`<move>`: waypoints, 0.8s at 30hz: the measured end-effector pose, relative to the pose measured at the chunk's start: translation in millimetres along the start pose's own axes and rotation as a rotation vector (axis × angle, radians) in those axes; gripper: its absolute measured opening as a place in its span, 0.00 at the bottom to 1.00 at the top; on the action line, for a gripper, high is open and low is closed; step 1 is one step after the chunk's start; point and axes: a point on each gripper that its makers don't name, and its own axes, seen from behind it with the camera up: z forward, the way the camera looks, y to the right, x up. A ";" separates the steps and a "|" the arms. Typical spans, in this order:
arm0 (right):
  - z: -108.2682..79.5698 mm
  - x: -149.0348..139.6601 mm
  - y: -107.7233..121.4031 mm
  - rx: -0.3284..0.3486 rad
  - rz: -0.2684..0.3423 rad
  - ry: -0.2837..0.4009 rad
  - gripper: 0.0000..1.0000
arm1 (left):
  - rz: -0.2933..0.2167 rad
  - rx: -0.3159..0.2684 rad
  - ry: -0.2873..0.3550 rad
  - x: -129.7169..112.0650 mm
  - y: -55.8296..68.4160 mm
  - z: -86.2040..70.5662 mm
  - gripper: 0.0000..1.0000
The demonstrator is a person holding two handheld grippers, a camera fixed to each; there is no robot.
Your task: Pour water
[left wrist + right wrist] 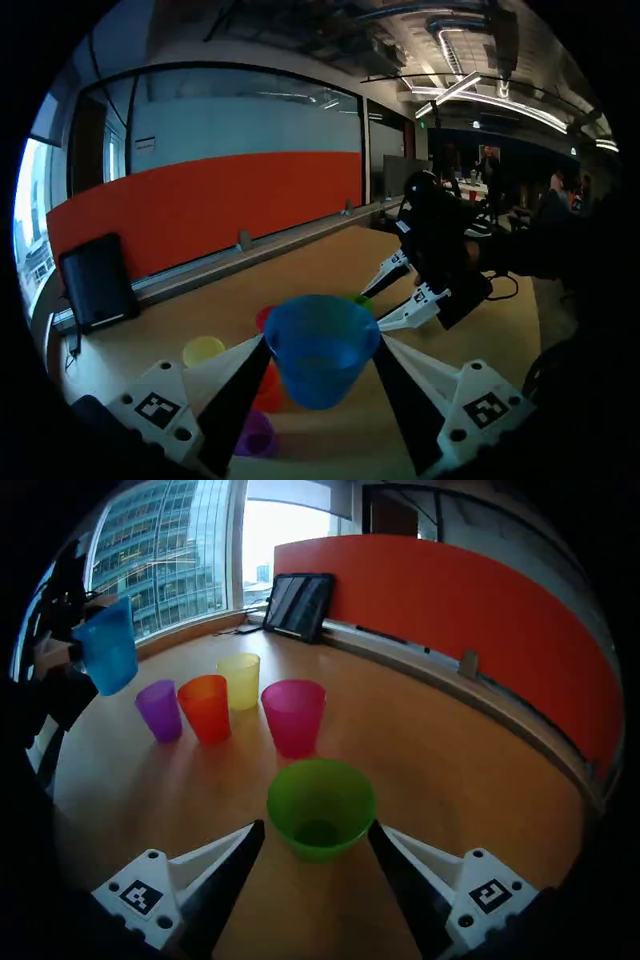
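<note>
My left gripper (320, 346) is shut on a translucent blue cup (322, 348), held upright above the wooden table (448, 336). In the right gripper view the blue cup (108, 644) hangs in the air at the far left. My right gripper (314, 826) is shut on a green cup (320, 806), which stands upright low over the table (448, 768) and looks empty. In the left gripper view the right gripper (374, 310) sits just behind the blue cup, with a sliver of the green cup (362, 302) showing. I cannot tell whether the blue cup holds water.
Purple (158, 710), orange (206, 708), yellow (238, 680) and magenta (294, 716) cups stand in a cluster beyond the green cup. A dark tablet (298, 606) leans by the window at the table's far edge. An orange wall panel (480, 616) runs along the table.
</note>
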 end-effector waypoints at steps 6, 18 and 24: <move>8.6 0.7 1.6 -0.005 -0.001 -0.006 1.00 | -0.009 0.019 0.024 6.8 -9.3 -8.0 0.87; 20.4 2.6 1.5 -0.013 0.002 -0.007 0.92 | -0.007 0.050 0.048 13.9 -23.5 -20.5 0.87; 19.0 11.1 1.4 -0.016 0.018 0.025 0.89 | -0.009 0.063 0.054 14.0 -27.9 -23.6 0.87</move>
